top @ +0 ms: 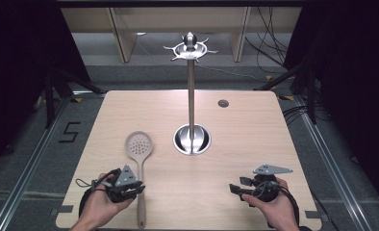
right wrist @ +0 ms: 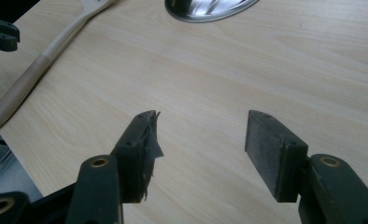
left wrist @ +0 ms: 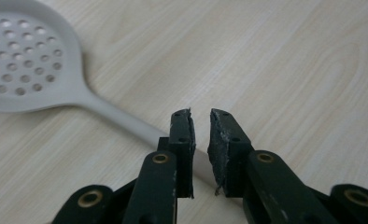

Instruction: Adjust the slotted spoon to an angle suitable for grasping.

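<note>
A pale skimmer [top: 139,144] with a perforated round head lies on the wooden table [top: 255,130], its long handle running toward the near edge. My left gripper [top: 139,187] sits just left of that handle. In the left gripper view the left gripper [left wrist: 201,114] hovers over the skimmer [left wrist: 28,56] handle, its jaws drawn almost together with a thin slit and nothing held. My right gripper [top: 232,188] rests near the front right. In the right gripper view the right gripper [right wrist: 201,116] has its jaws wide apart over bare wood.
A metal utensil stand [top: 191,91] with hooks at its top rises from a round shiny base [top: 192,140] at mid-table. A small round grommet [top: 223,103] sits at the back right. The right gripper view catches the skimmer handle [right wrist: 37,65] and the base rim [right wrist: 210,7].
</note>
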Demonstrator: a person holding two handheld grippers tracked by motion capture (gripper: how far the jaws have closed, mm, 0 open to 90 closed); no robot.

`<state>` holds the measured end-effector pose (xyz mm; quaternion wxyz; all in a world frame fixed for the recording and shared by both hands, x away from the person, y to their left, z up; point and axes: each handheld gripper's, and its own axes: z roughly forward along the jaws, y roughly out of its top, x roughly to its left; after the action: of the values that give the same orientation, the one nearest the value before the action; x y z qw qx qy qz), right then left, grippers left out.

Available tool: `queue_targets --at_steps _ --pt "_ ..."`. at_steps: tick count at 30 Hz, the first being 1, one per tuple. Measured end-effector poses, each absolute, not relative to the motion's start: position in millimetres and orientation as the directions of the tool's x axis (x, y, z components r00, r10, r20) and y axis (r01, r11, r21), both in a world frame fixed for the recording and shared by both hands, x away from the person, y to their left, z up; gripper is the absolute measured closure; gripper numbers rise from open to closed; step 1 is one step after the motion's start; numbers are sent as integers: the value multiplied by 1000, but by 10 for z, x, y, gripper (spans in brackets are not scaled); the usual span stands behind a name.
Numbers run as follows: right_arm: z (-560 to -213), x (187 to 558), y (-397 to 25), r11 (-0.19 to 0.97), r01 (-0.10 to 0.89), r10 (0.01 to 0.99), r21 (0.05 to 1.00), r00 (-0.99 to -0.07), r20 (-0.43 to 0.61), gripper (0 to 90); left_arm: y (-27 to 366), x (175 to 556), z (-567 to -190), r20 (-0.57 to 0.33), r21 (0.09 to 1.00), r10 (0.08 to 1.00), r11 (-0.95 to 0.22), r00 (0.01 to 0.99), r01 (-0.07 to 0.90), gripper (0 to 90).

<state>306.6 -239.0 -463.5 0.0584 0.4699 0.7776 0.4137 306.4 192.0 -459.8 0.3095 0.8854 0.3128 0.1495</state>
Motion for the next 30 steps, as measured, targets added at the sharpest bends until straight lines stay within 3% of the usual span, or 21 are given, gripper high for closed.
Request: queue_targets --at_steps 3,6,14,30 --pt "-4630 3045 -2375 188 716 780 672 -524 341 444 2014 3074 -4586 75 643 668 -600 740 476 824" --pt "-4639 3056 -2419 210 697 785 685 -538 307 444 2116 3113 -4605 96 587 665 -638 740 497 894" --pt "-4620 3043 -2375 228 682 774 695 -560 296 444 2272 3046 -4722 90 445 585 -748 806 492 897" --pt "-4596 3040 -2368 233 677 789 699 -552 271 445 2049 2888 -4839 96 383 413 -855 905 350 896"
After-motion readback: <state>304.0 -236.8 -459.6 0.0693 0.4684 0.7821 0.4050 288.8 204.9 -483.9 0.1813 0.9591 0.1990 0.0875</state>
